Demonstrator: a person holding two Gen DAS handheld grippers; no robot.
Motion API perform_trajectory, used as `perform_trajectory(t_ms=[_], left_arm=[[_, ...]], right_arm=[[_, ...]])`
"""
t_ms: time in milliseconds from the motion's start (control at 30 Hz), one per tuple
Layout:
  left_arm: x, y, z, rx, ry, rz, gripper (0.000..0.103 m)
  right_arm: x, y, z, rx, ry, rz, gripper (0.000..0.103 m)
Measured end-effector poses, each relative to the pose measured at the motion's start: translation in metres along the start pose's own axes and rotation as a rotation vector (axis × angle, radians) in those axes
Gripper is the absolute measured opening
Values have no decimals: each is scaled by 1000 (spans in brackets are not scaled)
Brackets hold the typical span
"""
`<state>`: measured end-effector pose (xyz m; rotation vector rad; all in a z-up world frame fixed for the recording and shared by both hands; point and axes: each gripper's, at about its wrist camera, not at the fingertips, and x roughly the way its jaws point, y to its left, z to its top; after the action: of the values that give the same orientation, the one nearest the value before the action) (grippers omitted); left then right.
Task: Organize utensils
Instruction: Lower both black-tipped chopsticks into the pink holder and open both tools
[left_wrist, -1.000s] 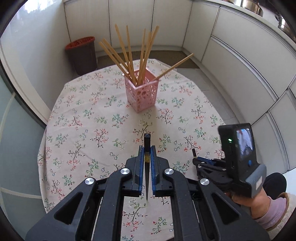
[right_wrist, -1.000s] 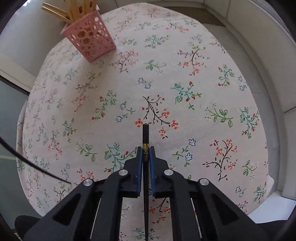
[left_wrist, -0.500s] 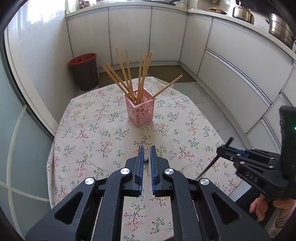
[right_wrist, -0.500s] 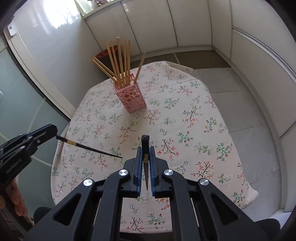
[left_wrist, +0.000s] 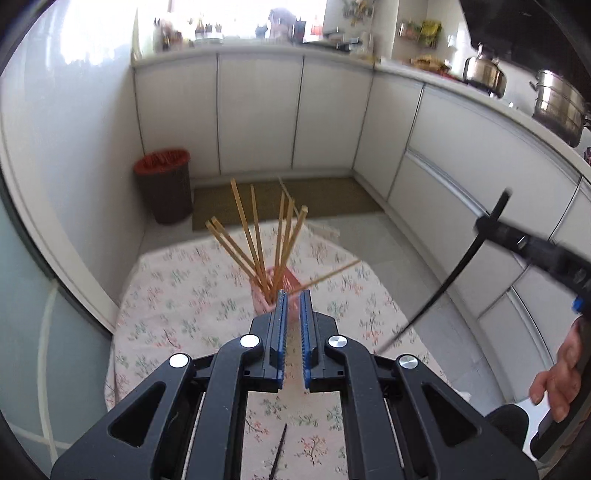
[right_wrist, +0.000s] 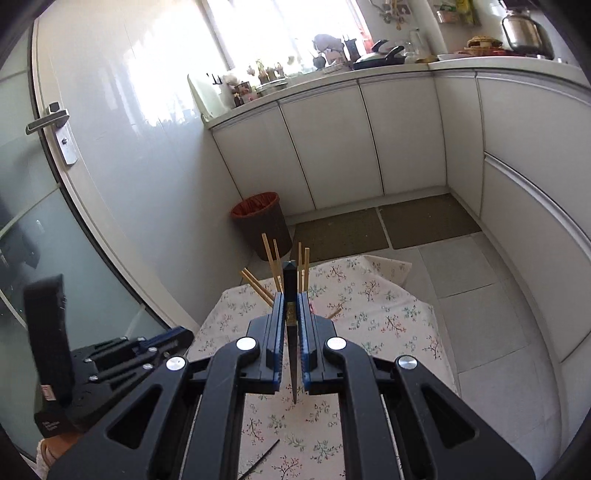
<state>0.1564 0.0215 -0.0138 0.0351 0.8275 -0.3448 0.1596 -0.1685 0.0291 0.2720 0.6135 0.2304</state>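
Note:
A pink perforated holder (left_wrist: 264, 295) with several wooden chopsticks (left_wrist: 255, 236) stands on the floral table, partly hidden behind my left gripper (left_wrist: 291, 299). The left gripper's jaws stand slightly apart with nothing between them. A black chopstick (left_wrist: 277, 457) lies on the cloth below it, and shows in the right wrist view (right_wrist: 258, 461). My right gripper (right_wrist: 291, 299) is shut on another black chopstick (right_wrist: 290, 295), raised above the table; it shows at the right of the left wrist view (left_wrist: 491, 225). The wooden chopsticks (right_wrist: 273, 262) poke up behind it.
The round table with a floral cloth (left_wrist: 184, 295) stands in a kitchen corner. A dark bin with a red liner (left_wrist: 164, 184) stands on the floor beyond it. White cabinets (left_wrist: 332, 118) run along the back and right. A glass door (right_wrist: 44, 206) is at the left.
Both grippers have risen and tilted up, away from the table. The left gripper's black chopstick has left its jaws and now lies on the cloth. The right gripper still holds its chopstick.

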Motion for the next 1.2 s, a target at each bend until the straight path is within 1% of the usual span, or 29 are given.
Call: perform_trajectory(t_ms=[33, 67, 100, 133, 167, 200, 233, 267, 300, 367, 433, 500, 533, 567, 600, 667, 767, 833, 900, 933, 1000, 1067, 1133, 1167, 1200], left_arm=[[22, -1, -5, 36, 108, -30, 10], [43, -3, -13, 76, 216, -48, 28], [69, -6, -30, 116, 338, -47, 45], [93, -7, -49, 147, 429, -25, 46], [120, -8, -75, 186, 536, 16, 44], [141, -6, -98, 210, 623, 46, 44], [157, -3, -115, 215, 686, 58, 44], [173, 1, -134, 210, 739, 70, 44], [184, 5, -148, 212, 772, 91, 44], [196, 10, -165, 200, 807, 97, 44], [200, 10, -175, 186, 817, 79, 44], [201, 8, -182, 193, 797, 87, 42], [198, 6, -183, 200, 776, 80, 37], [196, 4, -184, 206, 764, 66, 15], [192, 0, -185, 226, 745, 80, 3], [188, -4, -189, 241, 716, 84, 3], [176, 3, -192, 160, 657, 43, 3], [158, 10, -188, 120, 595, 21, 3], [129, 13, -176, 88, 497, 0, 3], [108, 14, -166, 69, 429, -17, 3], [77, 20, -154, 54, 336, -34, 3], [46, 10, -136, 53, 240, -41, 3], [27, 7, -112, 53, 161, -42, 3], [11, 5, -101, 47, 101, -41, 3], [14, 12, -91, 45, 70, -41, 3]], right_arm=[[2, -1, 2, 0, 1, 5, 7], [5, -4, 2, 3, 3, 8, 7], [8, -8, 0, 9, 10, 10, 7], [11, -13, -3, 17, 21, 14, 7], [17, -19, -8, 25, 38, 16, 7], [21, -23, -13, 31, 53, 14, 7], [27, -27, -20, 35, 68, 9, 7], [32, -32, -26, 39, 86, 2, 7], [36, -36, -30, 44, 102, -2, 7], [45, -43, -38, 54, 136, -10, 7], [51, -46, -43, 54, 157, -17, 7], [55, -48, -47, 50, 174, -23, 7], [57, -48, -49, 50, 182, -24, 7], [58, -47, -50, 49, 188, -25, 7], [58, -46, -52, 47, 191, -25, 7], [57, -43, -53, 41, 190, -25, 7], [53, -39, -52, 36, 191, -19, 7], [49, -36, -51, 26, 190, -15, 7], [43, -32, -49, 10, 180, -15, 7], [39, -30, -47, 5, 172, -14, 7], [32, -27, -43, 3, 156, -5, 7], [23, -23, -37, 0, 136, 5, 7], [16, -19, -31, -8, 118, 12, 7], [13, -16, -27, -12, 107, 13, 7], [12, -15, -23, -16, 99, 13, 7]])
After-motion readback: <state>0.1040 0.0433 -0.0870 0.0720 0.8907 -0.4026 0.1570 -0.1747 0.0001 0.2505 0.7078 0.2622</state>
